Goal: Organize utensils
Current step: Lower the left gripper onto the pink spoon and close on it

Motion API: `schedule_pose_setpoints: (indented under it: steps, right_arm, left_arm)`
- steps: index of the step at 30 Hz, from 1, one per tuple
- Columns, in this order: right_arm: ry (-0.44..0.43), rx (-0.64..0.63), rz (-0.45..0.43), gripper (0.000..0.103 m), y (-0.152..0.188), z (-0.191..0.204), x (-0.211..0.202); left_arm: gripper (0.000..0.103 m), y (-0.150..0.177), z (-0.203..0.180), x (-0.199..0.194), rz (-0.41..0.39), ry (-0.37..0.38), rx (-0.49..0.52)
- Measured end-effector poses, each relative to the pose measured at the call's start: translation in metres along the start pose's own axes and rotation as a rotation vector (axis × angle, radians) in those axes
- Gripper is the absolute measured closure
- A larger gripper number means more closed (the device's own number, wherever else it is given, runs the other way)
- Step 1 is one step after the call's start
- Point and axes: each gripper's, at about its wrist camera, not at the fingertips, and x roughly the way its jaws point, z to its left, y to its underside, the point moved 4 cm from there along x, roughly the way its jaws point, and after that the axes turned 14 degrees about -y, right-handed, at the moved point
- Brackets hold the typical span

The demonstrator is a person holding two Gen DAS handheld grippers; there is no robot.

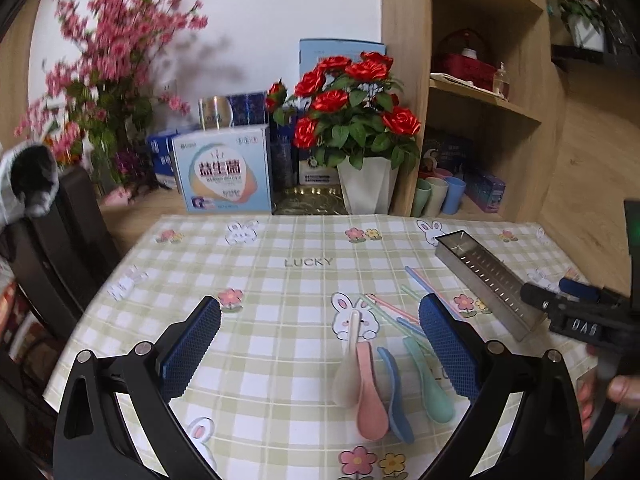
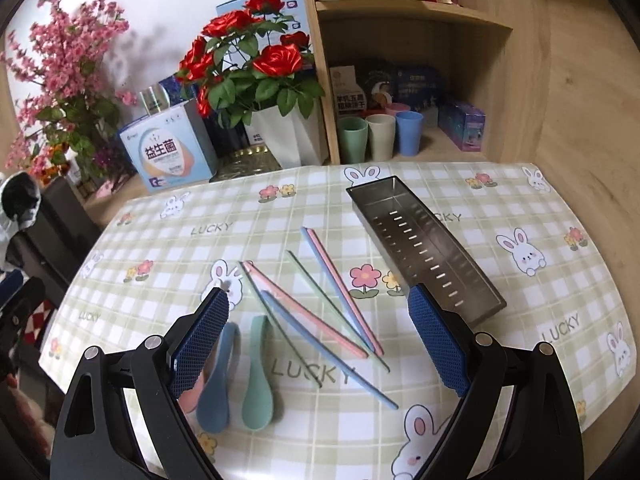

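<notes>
Checked bunny-print cloth over the desk, red roses in a white pot and wooden shelves behind.

Left gripper: jaws spread wide, holding nothing, hovering above the cloth. Between the jaws, toward the right-hand pad: four spoons side by side, white spoon, pink spoon, blue spoon, green spoon, bowls nearest the camera, handles pointing away. Beyond the right-hand jaw tip: pastel chopsticks, partly hidden by that jaw. Further right of the jaws: a steel slotted tray, empty, set slantwise on the desk.

Right gripper: jaws likewise wide apart, empty. Between them and just ahead: the chopsticks, pink, green and blue, scattered and crossing. Beside the left-hand pad: blue spoon and green spoon; pink one mostly hidden behind that pad. Ahead of the right-hand jaw tip, almost touching in view: near end of the tray.
</notes>
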Motion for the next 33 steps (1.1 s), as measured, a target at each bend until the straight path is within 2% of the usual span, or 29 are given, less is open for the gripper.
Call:
schedule_pose_setpoints:
  steps: [5, 12, 18, 26, 28, 30, 32, 33]
  right_arm:
    - [-0.022, -0.027, 0.04, 0.015, 0.014, 0.004, 0.018]
    - [-0.033, -0.027, 0.088, 0.015, 0.034, 0.003, 0.039]
    - [-0.041, -0.02, 0.104, 0.015, 0.043, 0.001, 0.051]
    - [-0.055, -0.014, 0.115, 0.015, 0.04, -0.005, 0.056]
    - [-0.06, -0.004, 0.121, 0.015, 0.04, -0.007, 0.059]
    - [-0.069, -0.006, 0.128, 0.015, 0.039, -0.007, 0.062]
    - [-0.081, -0.011, 0.134, 0.015, 0.039, -0.006, 0.064]
    - [-0.089, -0.017, 0.136, 0.015, 0.038, -0.005, 0.066]
  left_arm:
    - [0.018, 0.013, 0.002, 0.022, 0.048, 0.007, -0.018]
    - [0.02, 0.037, 0.004, 0.044, 0.11, -0.007, 0.008]
    - [0.033, 0.054, 0.008, 0.066, 0.205, 0.036, -0.001]
    - [0.042, 0.068, 0.0, 0.085, 0.302, 0.108, 0.013]
    - [0.051, 0.073, -0.006, 0.092, 0.339, 0.139, 0.012]
    - [0.069, 0.08, -0.016, 0.1, 0.387, 0.186, 0.019]
    - [0.08, 0.086, -0.025, 0.107, 0.428, 0.226, 0.019]
    - [0.082, 0.087, -0.029, 0.109, 0.443, 0.247, 0.016]
